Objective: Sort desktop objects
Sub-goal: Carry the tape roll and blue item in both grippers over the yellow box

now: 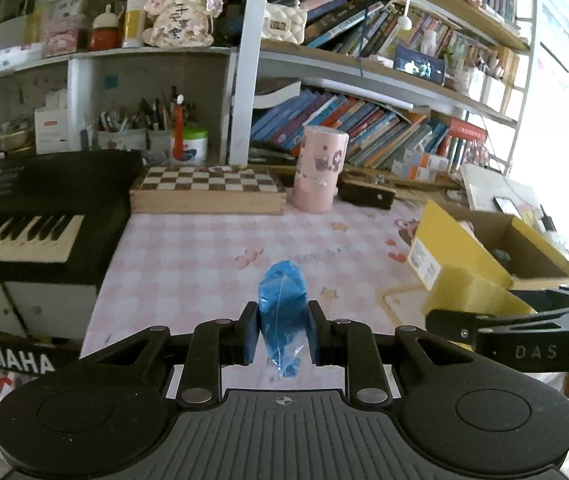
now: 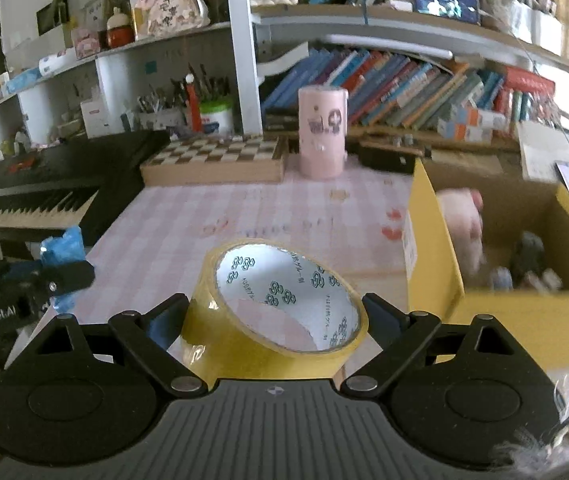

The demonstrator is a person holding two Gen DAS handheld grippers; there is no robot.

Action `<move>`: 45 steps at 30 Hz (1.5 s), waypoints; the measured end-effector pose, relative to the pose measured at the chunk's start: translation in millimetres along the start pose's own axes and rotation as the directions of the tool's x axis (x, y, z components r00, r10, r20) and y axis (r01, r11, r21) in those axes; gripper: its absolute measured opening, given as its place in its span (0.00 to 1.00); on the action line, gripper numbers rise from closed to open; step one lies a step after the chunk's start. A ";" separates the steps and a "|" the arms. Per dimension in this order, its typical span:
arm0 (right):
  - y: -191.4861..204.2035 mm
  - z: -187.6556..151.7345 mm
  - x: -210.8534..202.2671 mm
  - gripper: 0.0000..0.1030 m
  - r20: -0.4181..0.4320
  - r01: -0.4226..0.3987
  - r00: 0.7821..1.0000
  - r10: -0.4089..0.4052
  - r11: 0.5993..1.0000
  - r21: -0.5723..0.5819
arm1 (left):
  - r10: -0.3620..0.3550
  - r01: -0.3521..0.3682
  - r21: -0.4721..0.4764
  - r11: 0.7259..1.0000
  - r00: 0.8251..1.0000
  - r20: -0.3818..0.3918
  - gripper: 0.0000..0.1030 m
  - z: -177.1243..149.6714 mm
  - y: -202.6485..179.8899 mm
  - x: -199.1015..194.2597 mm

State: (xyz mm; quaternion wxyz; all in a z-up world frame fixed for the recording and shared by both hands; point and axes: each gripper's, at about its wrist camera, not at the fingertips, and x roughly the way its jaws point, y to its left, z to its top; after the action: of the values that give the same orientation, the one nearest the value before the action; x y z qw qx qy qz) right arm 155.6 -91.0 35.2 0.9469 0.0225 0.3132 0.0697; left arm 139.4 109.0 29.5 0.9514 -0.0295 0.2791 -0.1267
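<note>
Both grippers are carrying loads above the pink checked tablecloth (image 1: 204,248), w/ the yellow box (image 2: 436,264) sitting open on the right side of the desk. The left gripper (image 1: 282,330) is clamping a blue plastic-wrapped item (image 1: 282,304) btwn its pads, jaws drawn close together on it; the right gripper (image 2: 276,316) is holding a roll of yellow tape (image 2: 276,308) across its width, jaws set wide and pressing on the roll's sides. Judging by the task, both loads are probably heading for the box, so it's worth bringing the tape over the opening first since it's nearer, keeping it level and clearing the box's near wall before letting go; the left arm should be waiting so the two tools aren't crossing. The blue wrap looks soft and crinkly, so it may be slipping if squeezed loosely. The right wrist view is showing the box's inside, incl. a pink soft thing (image 2: 460,216) and small dark bits, blurred; the left wrist view is giving only a sliver of that interior but is showing the blue item's grip clearly.
</note>
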 end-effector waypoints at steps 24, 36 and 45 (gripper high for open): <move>-12.8 -101.7 -96.8 0.89 -0.130 0.198 0.976 -0.177 0.966 0.168 | -0.237 0.257 0.207 0.944 0.965 -0.116 0.22 -53.0 -74.2 -41.0; -52.4 -120.2 -120.6 0.89 -0.159 0.285 0.955 -0.250 0.923 0.258 | -0.334 0.372 0.289 0.882 0.927 -0.174 0.22 -56.3 -128.6 -29.1; -85.0 -117.6 -123.5 0.89 -0.170 0.290 0.953 -0.249 0.914 0.283 | -0.342 0.385 0.304 0.871 0.921 -0.188 0.22 -50.5 -158.2 -16.4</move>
State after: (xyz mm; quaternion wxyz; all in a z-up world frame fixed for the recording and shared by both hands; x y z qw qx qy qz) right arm -2.6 -193.2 6.3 0.9100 0.1202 0.3815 -0.1095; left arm 63.3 -38.8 15.6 0.8814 0.0889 0.3036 -0.3508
